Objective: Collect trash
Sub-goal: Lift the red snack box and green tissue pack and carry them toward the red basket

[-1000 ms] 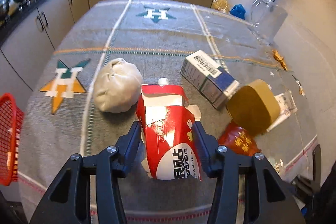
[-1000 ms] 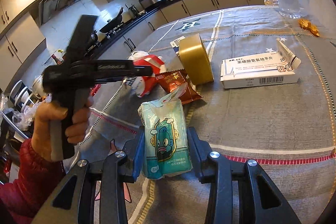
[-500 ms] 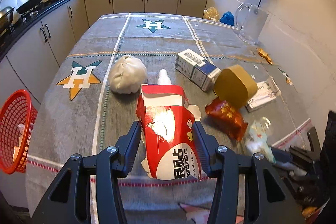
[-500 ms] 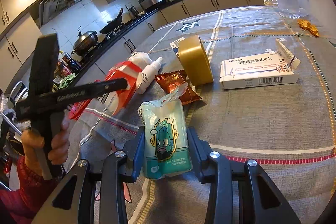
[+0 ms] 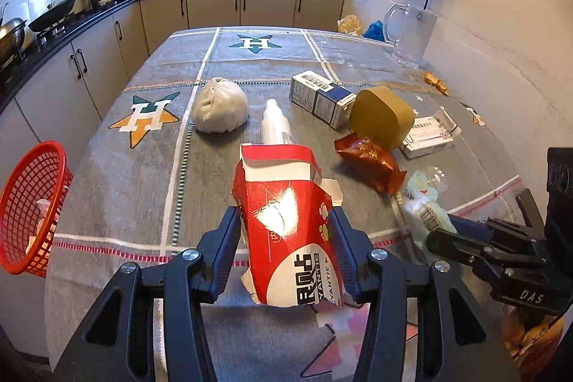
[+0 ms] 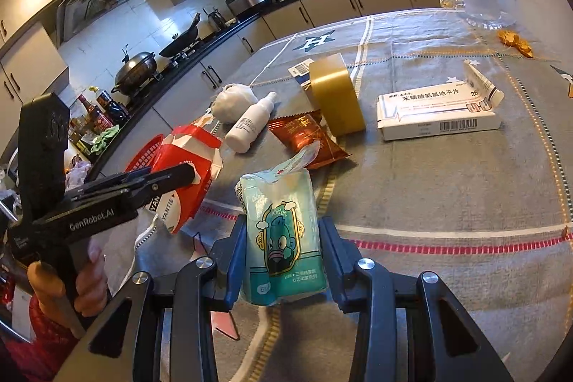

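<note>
A grey cloth with star emblems covers the table (image 5: 150, 174), which carries everything here. A red mesh basket (image 5: 32, 203) hangs just off the table's left edge, with something pale inside. Near the far right corner stands a clear glass jug (image 5: 412, 34).

Toward the middle lie a white tied bag (image 5: 220, 110), a gold tape roll (image 5: 381, 120) on its side, a blue-and-white carton (image 5: 322, 97) touching the roll, and a flat white medicine box (image 6: 438, 111) toward the right edge.

The left gripper (image 5: 284, 242) is clamped on a torn red-and-white carton (image 5: 286, 224), crumpled and open at the top (glossy, with paw prints), held above the table's near edge. The right gripper (image 6: 281, 260) pinches a teal tissue pack (image 6: 283, 238) with a cartoon face, its wrapper torn open, also over the near edge.

Just beyond the red carton lie a white spray bottle (image 5: 274, 126) and a crinkled red snack wrapper (image 5: 369, 163).
</note>
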`<action>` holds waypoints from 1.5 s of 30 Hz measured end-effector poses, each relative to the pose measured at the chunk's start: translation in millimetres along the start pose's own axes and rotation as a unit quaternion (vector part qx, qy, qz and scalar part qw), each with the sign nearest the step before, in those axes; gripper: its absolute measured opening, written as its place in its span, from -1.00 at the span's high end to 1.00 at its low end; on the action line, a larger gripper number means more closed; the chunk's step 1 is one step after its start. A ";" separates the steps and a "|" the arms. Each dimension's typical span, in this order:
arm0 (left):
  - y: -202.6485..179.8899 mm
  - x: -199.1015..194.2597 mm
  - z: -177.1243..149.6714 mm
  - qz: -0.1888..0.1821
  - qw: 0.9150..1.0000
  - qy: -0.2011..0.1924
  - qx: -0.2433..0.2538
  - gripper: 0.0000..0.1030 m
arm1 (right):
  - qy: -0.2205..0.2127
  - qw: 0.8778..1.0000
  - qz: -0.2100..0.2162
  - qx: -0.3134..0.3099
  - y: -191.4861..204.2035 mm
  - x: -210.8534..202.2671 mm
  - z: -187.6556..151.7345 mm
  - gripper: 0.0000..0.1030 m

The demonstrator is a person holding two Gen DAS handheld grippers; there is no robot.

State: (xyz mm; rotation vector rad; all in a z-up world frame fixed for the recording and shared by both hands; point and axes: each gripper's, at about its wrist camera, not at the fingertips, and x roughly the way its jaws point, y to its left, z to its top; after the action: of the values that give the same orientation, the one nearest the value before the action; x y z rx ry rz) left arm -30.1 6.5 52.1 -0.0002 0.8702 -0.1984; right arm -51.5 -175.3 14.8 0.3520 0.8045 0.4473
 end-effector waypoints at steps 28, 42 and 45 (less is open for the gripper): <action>42.9 -21.1 -14.7 0.002 0.999 -0.030 -0.027 0.05 | 0.013 0.999 -0.009 -0.046 55.4 11.8 11.7 0.18; 81.5 -39.6 -20.0 0.006 0.997 -0.051 -0.057 0.05 | 0.026 0.996 -0.007 -0.083 97.7 29.1 24.3 0.18; 91.0 -43.6 -21.2 0.008 0.996 -0.056 -0.065 0.05 | 0.030 0.995 -0.005 -0.092 107.2 34.4 27.2 0.18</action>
State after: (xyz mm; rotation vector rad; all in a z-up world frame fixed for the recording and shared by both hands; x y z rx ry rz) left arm -57.8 105.1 64.1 -0.1236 0.7694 -0.1250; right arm -36.6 -70.1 61.2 0.1635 0.8157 0.5197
